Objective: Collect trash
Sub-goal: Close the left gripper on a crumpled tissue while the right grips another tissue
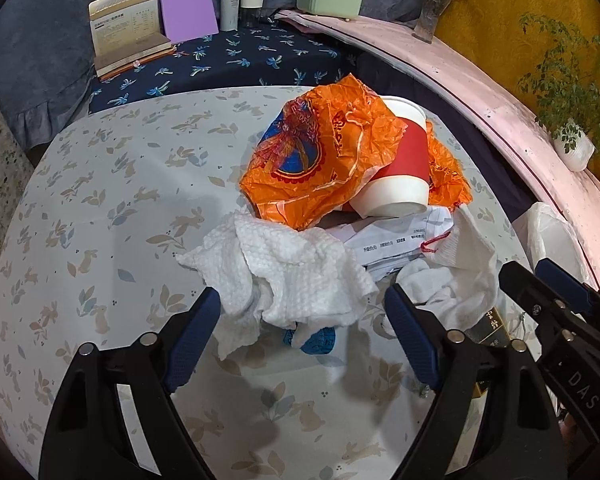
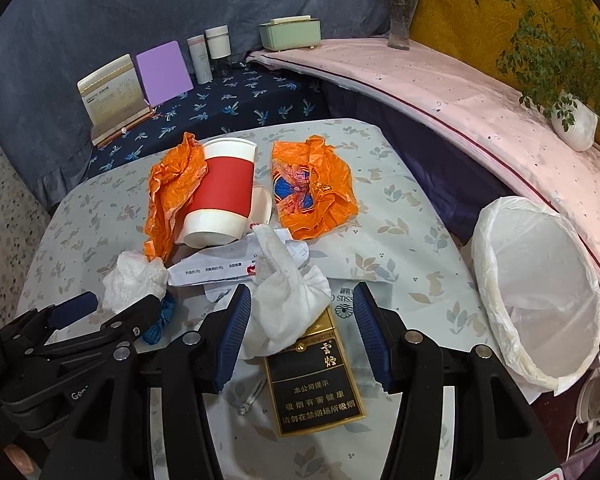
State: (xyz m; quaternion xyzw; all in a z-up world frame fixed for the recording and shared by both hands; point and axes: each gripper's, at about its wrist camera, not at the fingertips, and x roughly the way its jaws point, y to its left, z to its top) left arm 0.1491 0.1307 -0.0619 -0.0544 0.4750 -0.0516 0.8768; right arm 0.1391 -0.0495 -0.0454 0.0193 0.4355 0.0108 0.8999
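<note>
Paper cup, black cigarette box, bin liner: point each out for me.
paper cup [image 2: 224,188]: right wrist view, on its red sleeve.
black cigarette box [image 2: 318,392]: right wrist view, on its printed face.
bin liner [image 2: 540,276]: right wrist view, on its inside wall.

blue scrap half-hidden under tissue

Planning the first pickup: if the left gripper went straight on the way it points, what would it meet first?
Most likely the crumpled white paper towel: it lies right ahead between the open fingers of the left gripper. A small blue scrap peeks out beneath; depth is unclear.
</note>
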